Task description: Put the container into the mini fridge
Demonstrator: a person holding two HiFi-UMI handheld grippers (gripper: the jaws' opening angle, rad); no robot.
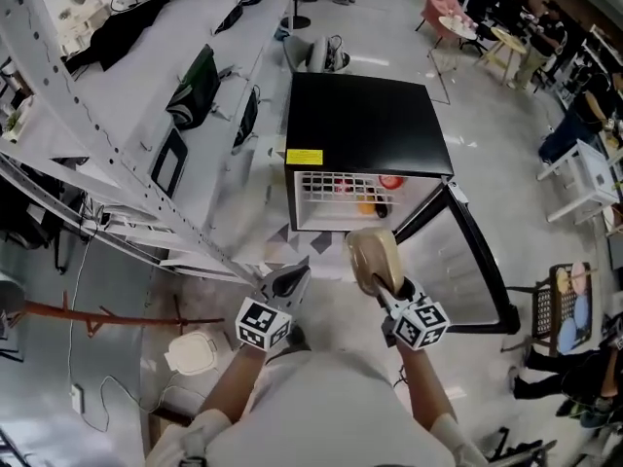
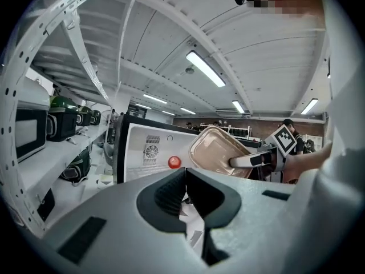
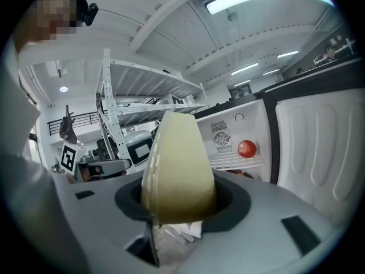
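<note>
The right gripper [image 1: 383,285] is clamped on the container [image 1: 374,258], a shallow tan box with rounded corners. It is held on edge in the air in front of the mini fridge [image 1: 365,125], short of the opening and not yet inside. In the right gripper view the container [image 3: 179,164] fills the gap between the two jaws, and both pads press against its sides. The left gripper [image 1: 289,280] hangs beside it on the left, near but apart, and its jaws are closed together with nothing between them, as the left gripper view shows plainly. The fridge stands on the floor with a black top, and its door [image 1: 467,261] is swung wide to the right. On the wire shelf [image 1: 341,185] inside lies a small red round thing [image 1: 389,181], perhaps a fruit, though it is too small to tell. A white metal rack [image 1: 117,115] of shelves runs along the left.
</note>
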